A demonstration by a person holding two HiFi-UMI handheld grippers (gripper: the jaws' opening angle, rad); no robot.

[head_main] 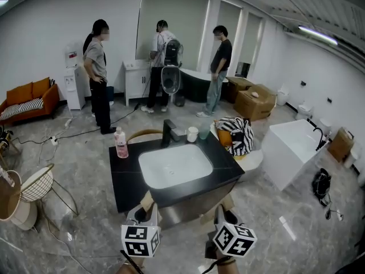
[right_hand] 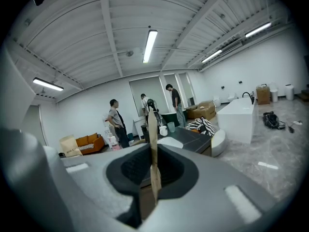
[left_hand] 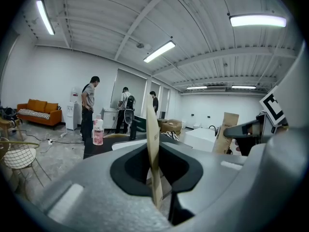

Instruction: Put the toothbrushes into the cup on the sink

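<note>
Two cups, one white (head_main: 193,134) and one pale green (head_main: 204,132), stand at the back right of the black sink counter (head_main: 122,178), beside the black faucet (head_main: 169,133). My left gripper (head_main: 146,211) is at the counter's near edge, shut on a flat tan paper toothbrush pack (left_hand: 153,144) that stands on edge between the jaws. My right gripper (head_main: 224,213) is level with it to the right, shut on a second tan toothbrush pack (right_hand: 153,146). In the right gripper view the white cup (right_hand: 163,130) shows far ahead, past that pack. Both packs hide the brushes themselves.
A pink bottle (head_main: 120,143) stands at the counter's back left, with the white basin (head_main: 175,165) in the middle. Three people (head_main: 98,73) stand at the far wall. A wire chair (head_main: 37,186) is to the left and a white tub (head_main: 291,147) to the right.
</note>
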